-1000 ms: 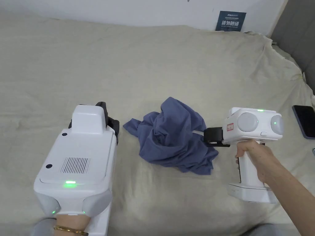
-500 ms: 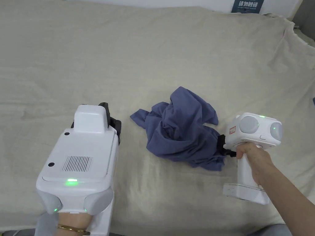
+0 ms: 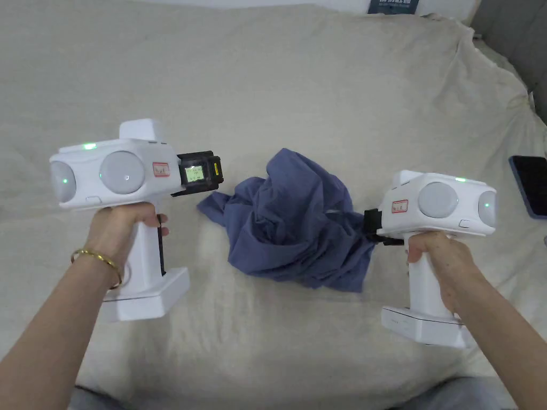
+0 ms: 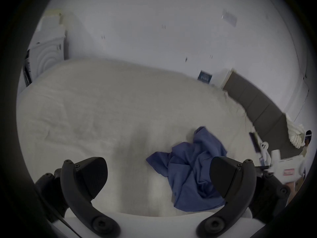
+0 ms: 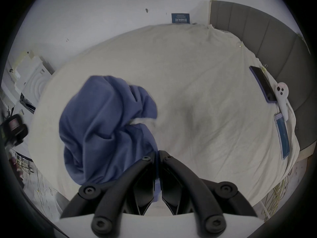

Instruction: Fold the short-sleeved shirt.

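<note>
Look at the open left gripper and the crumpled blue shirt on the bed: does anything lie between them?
Nothing visible does. The left gripper stands open beside the blue shirt, with bare bed sheet between them. The right gripper is shut on the shirt's far side. The phone lies off at the bed's edge.

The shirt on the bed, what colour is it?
The shirt is plain blue, with no pattern. It shows best in the head view.

Beige bedsheet (image 3: pixel 267 80), white wall (image 5: pixel 103 9), grey headboard (image 5: pixel 274 40)
</note>
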